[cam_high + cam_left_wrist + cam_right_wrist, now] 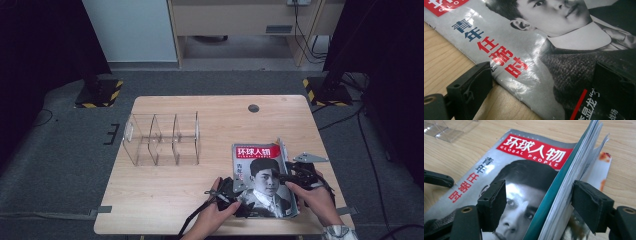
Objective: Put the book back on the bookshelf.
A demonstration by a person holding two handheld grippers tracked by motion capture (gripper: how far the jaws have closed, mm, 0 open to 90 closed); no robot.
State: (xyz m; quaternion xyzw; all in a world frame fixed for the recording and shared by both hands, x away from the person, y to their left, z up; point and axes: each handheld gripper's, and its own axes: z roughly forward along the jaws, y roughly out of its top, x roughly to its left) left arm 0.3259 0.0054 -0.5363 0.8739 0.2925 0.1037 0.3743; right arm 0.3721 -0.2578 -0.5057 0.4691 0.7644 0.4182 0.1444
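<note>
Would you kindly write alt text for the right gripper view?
A magazine with a red title band lies on a wooden table, its right edge lifted between the right gripper's open black fingers. A clear organizer's corner sits top left.

left gripper (240,197) jaws apart, right gripper (295,176) agape

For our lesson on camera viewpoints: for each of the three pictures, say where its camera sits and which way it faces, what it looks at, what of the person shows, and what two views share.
High view: above the person's side, facing forward and down on the wooden table; acrylic organizer, magazine; both hands show.
Left gripper view: rides the left claw, looking low across the magazine's cover edge; its black jaws show.
Right gripper view: rides the right claw, jaws open astride the magazine's lifted pages.
Shared: both gripper views show the magazine's cover.
</note>
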